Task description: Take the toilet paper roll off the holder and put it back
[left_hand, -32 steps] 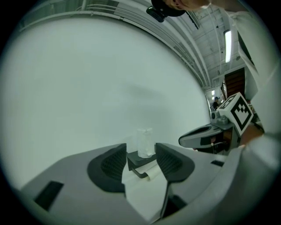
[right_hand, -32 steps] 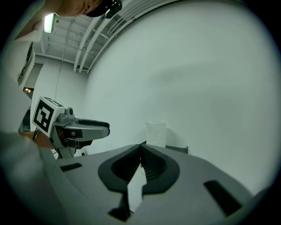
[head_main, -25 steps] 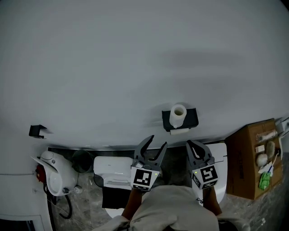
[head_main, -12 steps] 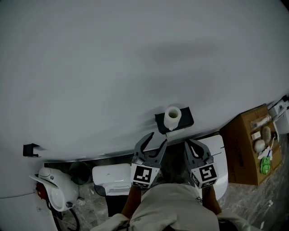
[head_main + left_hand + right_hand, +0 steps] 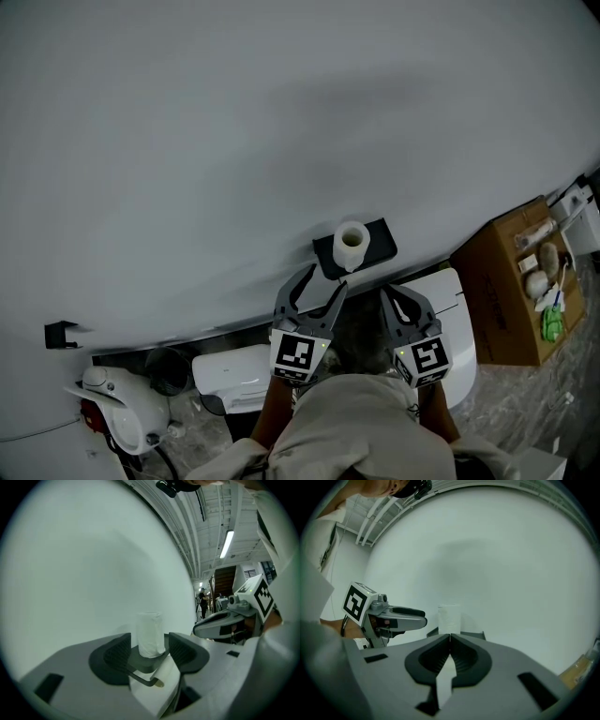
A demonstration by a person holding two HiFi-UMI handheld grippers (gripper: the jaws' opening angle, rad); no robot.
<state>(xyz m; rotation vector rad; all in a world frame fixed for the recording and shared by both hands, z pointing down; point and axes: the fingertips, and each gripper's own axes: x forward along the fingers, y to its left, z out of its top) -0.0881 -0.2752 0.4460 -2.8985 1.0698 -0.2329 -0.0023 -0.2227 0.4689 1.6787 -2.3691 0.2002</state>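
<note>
One roll point(image 5: 351, 244) upright mid-holder point(image 5: 380, 242), open wall point(image 5: 281, 141) above

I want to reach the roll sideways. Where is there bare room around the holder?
Bare wall runs left of the holder to the black hook, and above the roll. To the right the cardboard box crowds in; below stand white fixtures.

The wall point(image 5: 234, 141) is smooth and matt. The roll point(image 5: 351, 242) is soft white paper on a matt black holder point(image 5: 380, 238). On the right stands a brown cardboard box point(image 5: 497, 300). The floor point(image 5: 525, 408) looks like veined stone.
</note>
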